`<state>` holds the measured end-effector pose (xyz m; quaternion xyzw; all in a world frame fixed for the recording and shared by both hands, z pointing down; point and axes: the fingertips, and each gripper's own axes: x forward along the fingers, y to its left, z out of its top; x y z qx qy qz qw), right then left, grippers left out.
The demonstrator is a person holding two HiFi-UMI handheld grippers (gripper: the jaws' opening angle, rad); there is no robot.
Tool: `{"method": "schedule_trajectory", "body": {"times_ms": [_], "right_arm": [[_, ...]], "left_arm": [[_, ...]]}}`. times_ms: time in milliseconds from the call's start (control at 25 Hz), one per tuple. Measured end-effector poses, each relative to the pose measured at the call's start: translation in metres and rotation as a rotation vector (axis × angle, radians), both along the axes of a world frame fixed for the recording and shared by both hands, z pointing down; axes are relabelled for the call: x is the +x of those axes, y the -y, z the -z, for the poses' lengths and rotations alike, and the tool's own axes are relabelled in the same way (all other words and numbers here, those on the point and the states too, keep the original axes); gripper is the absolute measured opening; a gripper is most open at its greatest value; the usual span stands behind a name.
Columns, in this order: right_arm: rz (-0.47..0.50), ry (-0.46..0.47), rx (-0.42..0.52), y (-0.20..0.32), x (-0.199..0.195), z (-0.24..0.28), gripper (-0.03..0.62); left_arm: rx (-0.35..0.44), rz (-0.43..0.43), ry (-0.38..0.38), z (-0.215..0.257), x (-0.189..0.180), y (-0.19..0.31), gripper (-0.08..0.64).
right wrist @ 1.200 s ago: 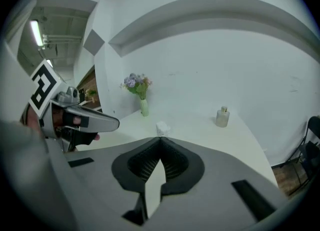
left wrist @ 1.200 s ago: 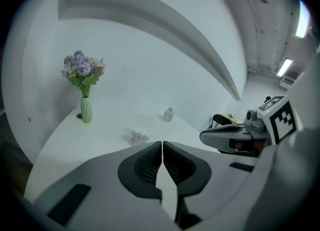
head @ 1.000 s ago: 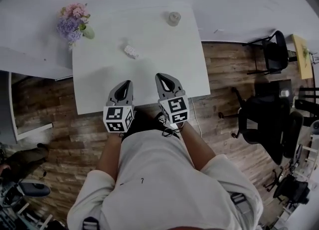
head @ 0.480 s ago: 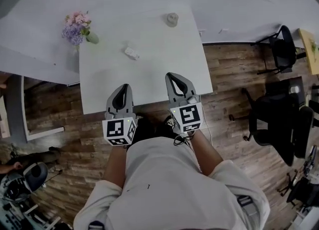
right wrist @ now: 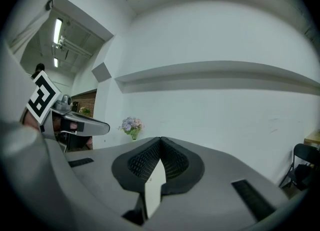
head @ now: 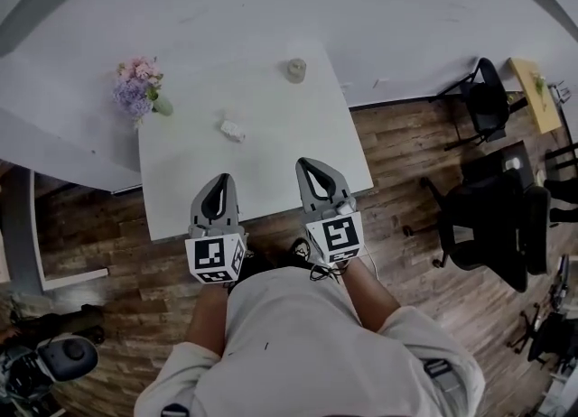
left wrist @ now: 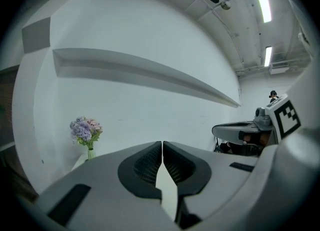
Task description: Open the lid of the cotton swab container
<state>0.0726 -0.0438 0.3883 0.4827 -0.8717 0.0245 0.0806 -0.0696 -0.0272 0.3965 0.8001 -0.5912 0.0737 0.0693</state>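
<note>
A small round greyish container (head: pixel 295 69) stands near the far edge of the white table (head: pixel 271 162). A small white object (head: pixel 232 131) lies near the table's middle; I cannot tell what it is. My left gripper (head: pixel 217 179) and right gripper (head: pixel 308 165) hover side by side over the table's near edge, well short of both objects. The two of them are shut with nothing between the jaws. In the left gripper view the left gripper (left wrist: pixel 162 143) has its jaws pressed together, and the right gripper (right wrist: pixel 160 139) looks the same in its own view. Neither gripper view shows the container.
A vase of pink and purple flowers (head: pixel 137 88) stands at the table's far left corner, seen too as flowers (left wrist: pixel 86 131) and flowers (right wrist: pixel 131 125). Black office chairs (head: pixel 488 217) stand on the wooden floor to the right. A white wall runs behind the table.
Both grippers stay shut over the near edge. The head view has swung a little, so the table and its objects sit slightly differently in the picture.
</note>
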Motion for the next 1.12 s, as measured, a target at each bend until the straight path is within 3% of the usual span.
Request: {"method": "schedule_trajectory", "body": {"times_ms": [280, 480, 920, 1120], "right_arm": [[0.003, -0.007, 0.099, -0.001, -0.019, 0.017, -0.002], [-0.025, -0.021, 0.05, -0.002, -0.024, 0.023, -0.002], [-0.014, -0.028, 0.095, 0.002, -0.032, 0.023, -0.002], [-0.033, -0.03, 0.04, 0.002, -0.032, 0.021, -0.002]], "left_arm": [[0.037, -0.027, -0.018, 0.01, -0.011, -0.002, 0.025], [0.051, -0.02, -0.018, 0.014, -0.024, 0.0, 0.025], [0.064, -0.025, -0.006, 0.015, -0.031, 0.0, 0.021], [0.062, -0.026, 0.001, 0.013, -0.033, 0.004, 0.021]]}}
